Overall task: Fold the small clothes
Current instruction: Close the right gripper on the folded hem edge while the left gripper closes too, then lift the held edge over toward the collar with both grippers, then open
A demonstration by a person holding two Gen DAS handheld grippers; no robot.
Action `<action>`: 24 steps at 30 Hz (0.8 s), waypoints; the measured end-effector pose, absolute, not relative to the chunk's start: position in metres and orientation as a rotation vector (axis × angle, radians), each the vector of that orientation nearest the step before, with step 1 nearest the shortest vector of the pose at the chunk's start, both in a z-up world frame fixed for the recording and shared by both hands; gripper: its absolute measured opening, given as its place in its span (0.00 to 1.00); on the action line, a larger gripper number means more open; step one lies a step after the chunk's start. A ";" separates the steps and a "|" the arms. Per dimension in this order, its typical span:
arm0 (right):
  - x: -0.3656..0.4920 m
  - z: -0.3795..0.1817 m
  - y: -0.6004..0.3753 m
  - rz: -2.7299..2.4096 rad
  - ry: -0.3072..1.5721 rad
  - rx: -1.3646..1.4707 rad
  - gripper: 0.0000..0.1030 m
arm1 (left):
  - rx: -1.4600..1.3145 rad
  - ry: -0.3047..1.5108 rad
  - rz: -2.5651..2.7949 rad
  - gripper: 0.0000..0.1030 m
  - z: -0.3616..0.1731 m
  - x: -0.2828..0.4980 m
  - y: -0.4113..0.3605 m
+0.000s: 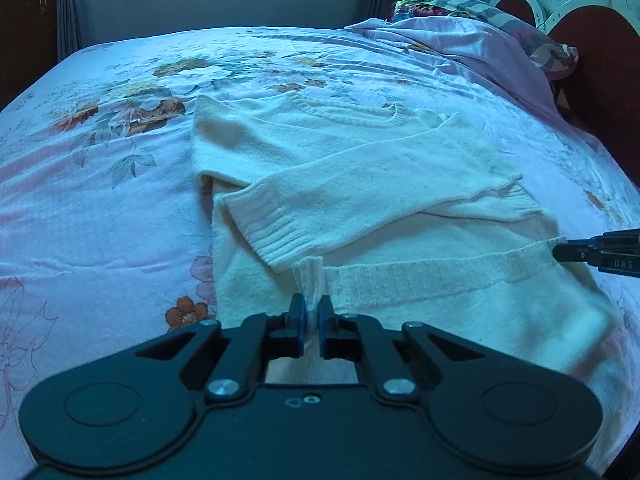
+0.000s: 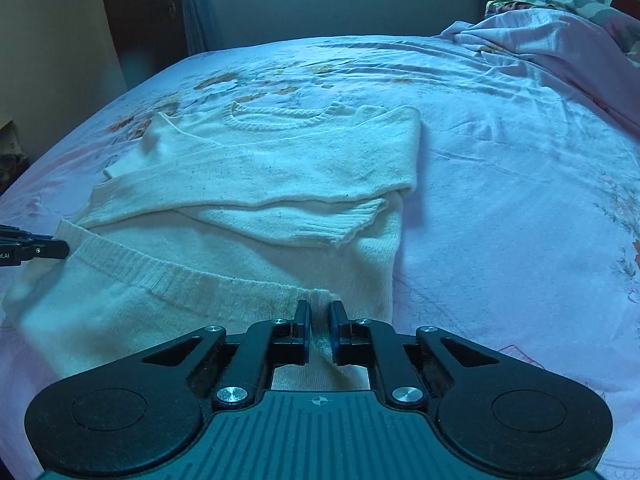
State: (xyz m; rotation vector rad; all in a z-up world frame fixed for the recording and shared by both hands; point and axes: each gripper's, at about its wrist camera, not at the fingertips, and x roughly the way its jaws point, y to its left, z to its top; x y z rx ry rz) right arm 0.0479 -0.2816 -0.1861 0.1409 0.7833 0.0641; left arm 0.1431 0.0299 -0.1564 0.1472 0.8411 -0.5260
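The white sweater (image 1: 360,168) lay flat on the floral bedsheet (image 1: 100,160), filling the middle of both wrist views, neckline toward the top of the frame and ribbed hem (image 1: 420,276) toward the bottom. Both sleeves had already been brought across the chest: one cuff (image 1: 260,224) rested at centre left of the left wrist view, and the other cuff (image 2: 340,224) lay at centre right of the right wrist view, one sleeve overlapping the other. So the sleeve folds looked finished, and the body fold appeared to be just starting.

The left gripper (image 1: 311,306), at the bottom centre of its own view, had its jaws narrowed onto a pinched-up tuck of the hem at one corner. The right gripper (image 2: 320,312), bottom centre of its view, had its jaws likewise closed on a bunch of hem at the other corner. Each gripper also showed at the edge of the other's view, at the end of the hem band. The hem seemed slightly raised off the sheet, though the fisheye bend made that hard to judge.

What remained, by my reading, was to carry the hem up toward the neckline, lay it down and smooth it. A crumpled pink cover (image 2: 560,40) sat at the upper right, well apart from the sweater.
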 end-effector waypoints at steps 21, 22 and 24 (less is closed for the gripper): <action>0.031 -0.142 -0.278 0.066 0.634 0.220 0.04 | 0.020 0.684 -0.476 0.04 -0.111 0.133 0.039; 0.033 -0.136 -0.280 0.062 0.613 0.221 0.04 | 0.008 0.658 -0.475 0.04 -0.103 0.136 0.038; 0.041 -0.122 -0.283 0.052 0.564 0.214 0.03 | -0.007 0.622 -0.479 0.04 -0.091 0.145 0.034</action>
